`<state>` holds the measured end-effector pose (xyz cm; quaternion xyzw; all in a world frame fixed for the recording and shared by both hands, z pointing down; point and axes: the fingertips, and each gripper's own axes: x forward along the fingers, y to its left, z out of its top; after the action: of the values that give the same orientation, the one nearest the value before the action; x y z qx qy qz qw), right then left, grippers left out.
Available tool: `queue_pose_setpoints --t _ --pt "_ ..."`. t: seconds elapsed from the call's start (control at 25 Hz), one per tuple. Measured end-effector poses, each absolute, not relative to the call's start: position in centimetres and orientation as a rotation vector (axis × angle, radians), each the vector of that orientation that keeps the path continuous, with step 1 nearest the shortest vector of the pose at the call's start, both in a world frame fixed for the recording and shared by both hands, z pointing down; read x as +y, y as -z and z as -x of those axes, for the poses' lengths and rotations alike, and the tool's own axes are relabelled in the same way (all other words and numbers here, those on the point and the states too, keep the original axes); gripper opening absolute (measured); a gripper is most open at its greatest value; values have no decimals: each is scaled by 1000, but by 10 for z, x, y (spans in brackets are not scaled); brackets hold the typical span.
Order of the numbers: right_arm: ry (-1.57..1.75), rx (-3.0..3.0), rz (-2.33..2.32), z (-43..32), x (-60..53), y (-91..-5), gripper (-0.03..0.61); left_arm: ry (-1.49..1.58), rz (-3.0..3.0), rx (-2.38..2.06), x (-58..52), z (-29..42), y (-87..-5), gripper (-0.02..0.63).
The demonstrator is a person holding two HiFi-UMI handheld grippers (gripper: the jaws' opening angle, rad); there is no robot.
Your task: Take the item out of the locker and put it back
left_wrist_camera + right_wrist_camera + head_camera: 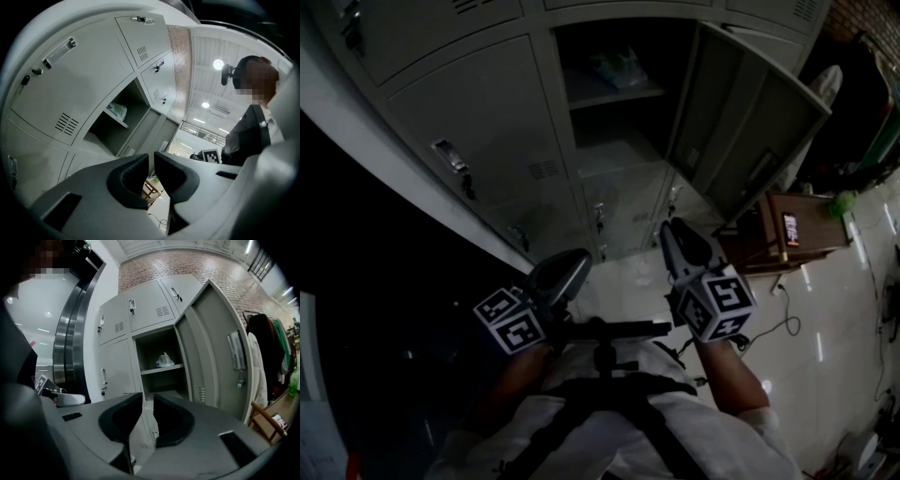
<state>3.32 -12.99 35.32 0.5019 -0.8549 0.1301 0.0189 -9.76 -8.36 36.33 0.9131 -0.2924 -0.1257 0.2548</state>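
Observation:
The open locker (614, 122) stands ahead, its door (750, 131) swung out to the right. A pale, crumpled bag-like item (619, 66) lies on its upper shelf; it shows too in the left gripper view as the item (117, 111) and in the right gripper view as the item (165, 360). My left gripper (574, 258) and right gripper (670, 227) are held low in front of the person's chest, well short of the locker. In their own views the left gripper (151, 157) and right gripper (148, 398) have jaws a narrow gap apart, with nothing between them.
Shut grey lockers (487, 122) flank the open one. A small wooden table (792, 230) stands to the right by the door, with a green object (842, 202) behind it and a cable (778, 323) on the glossy floor. Clothes hang on a rack (267, 348) at far right.

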Motion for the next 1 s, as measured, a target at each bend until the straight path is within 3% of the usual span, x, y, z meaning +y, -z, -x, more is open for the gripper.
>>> queue_pose_setpoints --t 1.0 --pt "-455 -2718 -1233 -127 36 -399 72 435 -2368 -1075 95 -7 -386 38"
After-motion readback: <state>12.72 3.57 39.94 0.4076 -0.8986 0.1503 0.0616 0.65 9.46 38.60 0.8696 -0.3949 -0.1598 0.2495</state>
